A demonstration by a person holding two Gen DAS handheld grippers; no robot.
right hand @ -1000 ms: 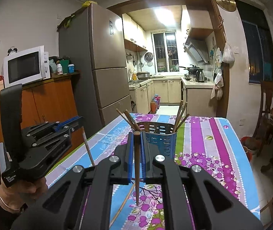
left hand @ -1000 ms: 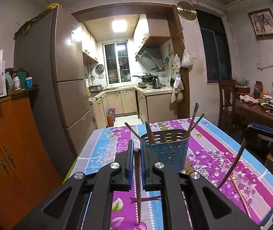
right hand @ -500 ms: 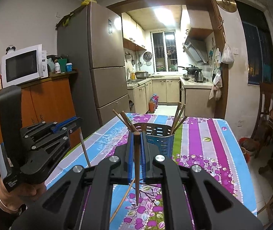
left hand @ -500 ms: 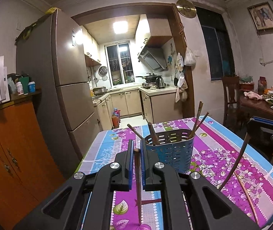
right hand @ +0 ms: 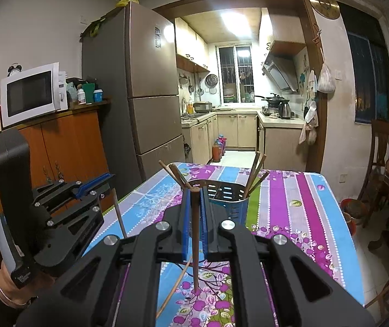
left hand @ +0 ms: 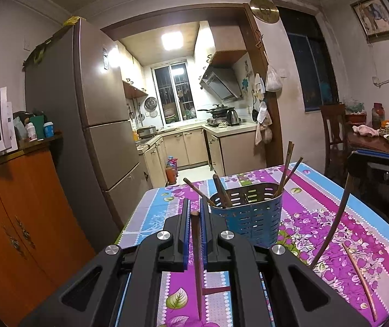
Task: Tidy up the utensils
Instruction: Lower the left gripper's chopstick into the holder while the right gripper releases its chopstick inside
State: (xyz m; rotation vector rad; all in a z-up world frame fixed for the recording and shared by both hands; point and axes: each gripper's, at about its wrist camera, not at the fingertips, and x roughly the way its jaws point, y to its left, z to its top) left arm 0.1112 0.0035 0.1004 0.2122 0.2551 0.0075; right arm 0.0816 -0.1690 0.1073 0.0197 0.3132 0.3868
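Chopsticks are what I hold in both hands: my left gripper (left hand: 194, 219) is clamped on one dark chopstick (left hand: 196, 261) that stands nearly upright between its pads, and my right gripper (right hand: 194, 204) is clamped on another chopstick (right hand: 194, 234) the same way, tip down toward the cloth. The blue slotted holder (left hand: 246, 218) stands on the table just ahead of both, already bristling with sticks that lean out to either side. One loose chopstick (left hand: 359, 278) lies on the cloth to its right.

Trouble, as I judge it, would come from the narrow grip: each stick is pinched at one short stretch, so a knock against the holder's rim or the leaning sticks could swing it or slip it out. A hard nudge might also tip the light holder. With both hands close together, my two grippers could bump over the opening.

Underneath is a table with a glossy tablecloth (right hand: 298, 204), striped purple, blue and floral, likely slippery. Around it: a tall refrigerator (right hand: 150, 87), a microwave (right hand: 30, 92) on an orange cabinet, and a lit kitchen beyond the doorway.
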